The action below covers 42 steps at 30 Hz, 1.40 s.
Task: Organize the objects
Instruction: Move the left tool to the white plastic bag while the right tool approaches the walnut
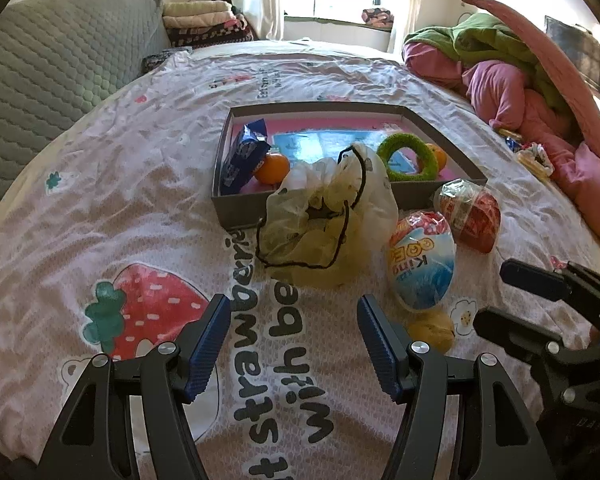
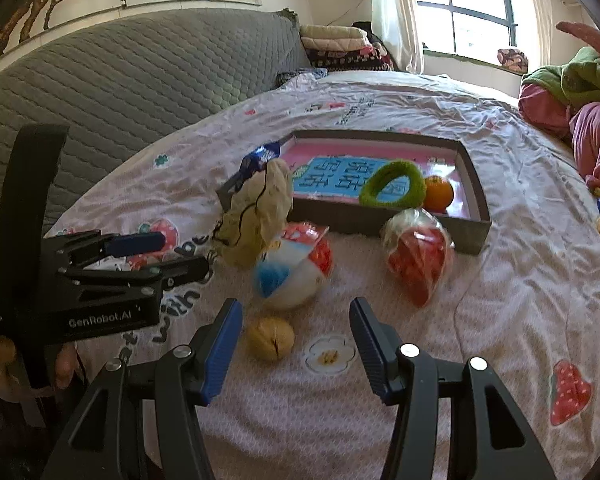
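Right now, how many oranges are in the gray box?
2. One orange sits at the box's left end against the blue packet; the other orange is at the right end behind the green ring. More may be hidden.

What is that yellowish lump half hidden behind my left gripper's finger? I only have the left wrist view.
Observer: It's a walnut. It is whole, with a seam down its shell, and it lies on the bedsheet.
Operator: Has the right gripper got hold of it?
Observer: No. The right gripper is open. The walnut lies between its fingers, nearer the left one, and is not gripped.
Operator: And the orange behind the green ring?
Observer: That orange sits inside the box, just right of the green ring, toward the box's right wall.
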### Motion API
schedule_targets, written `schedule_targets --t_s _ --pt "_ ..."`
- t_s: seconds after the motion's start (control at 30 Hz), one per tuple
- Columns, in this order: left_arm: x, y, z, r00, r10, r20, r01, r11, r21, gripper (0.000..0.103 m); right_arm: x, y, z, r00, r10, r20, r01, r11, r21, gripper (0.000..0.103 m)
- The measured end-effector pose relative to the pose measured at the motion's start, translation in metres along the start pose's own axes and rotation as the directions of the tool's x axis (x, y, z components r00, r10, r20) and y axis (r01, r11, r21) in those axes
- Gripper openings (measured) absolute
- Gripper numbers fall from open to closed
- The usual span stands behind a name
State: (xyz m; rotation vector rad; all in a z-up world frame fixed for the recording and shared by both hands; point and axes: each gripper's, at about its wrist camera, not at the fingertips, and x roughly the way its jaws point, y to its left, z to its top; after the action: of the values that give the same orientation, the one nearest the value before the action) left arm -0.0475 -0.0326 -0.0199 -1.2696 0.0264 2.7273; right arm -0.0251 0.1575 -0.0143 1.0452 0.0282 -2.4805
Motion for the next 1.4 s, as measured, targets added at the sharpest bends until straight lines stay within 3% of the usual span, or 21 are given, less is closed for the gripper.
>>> schedule_targets --t_s 0.93,1.4 --pt "0.012 0.002 -0.004 1.000 -0.011 -0.029 0.012 1.000 0.016 0.067 0.020 0.015 -0.020 0.998 -0.006 -0.061 0.002 0.998 -0.062 0.056" --pt "0.023 0.015 0.006 0.999 -0.021 -0.028 0.021 0.999 -0.029 0.067 0.027 0.014 -0.022 0.998 -0.010 -0.069 0.006 0.998 -0.062 0.056"
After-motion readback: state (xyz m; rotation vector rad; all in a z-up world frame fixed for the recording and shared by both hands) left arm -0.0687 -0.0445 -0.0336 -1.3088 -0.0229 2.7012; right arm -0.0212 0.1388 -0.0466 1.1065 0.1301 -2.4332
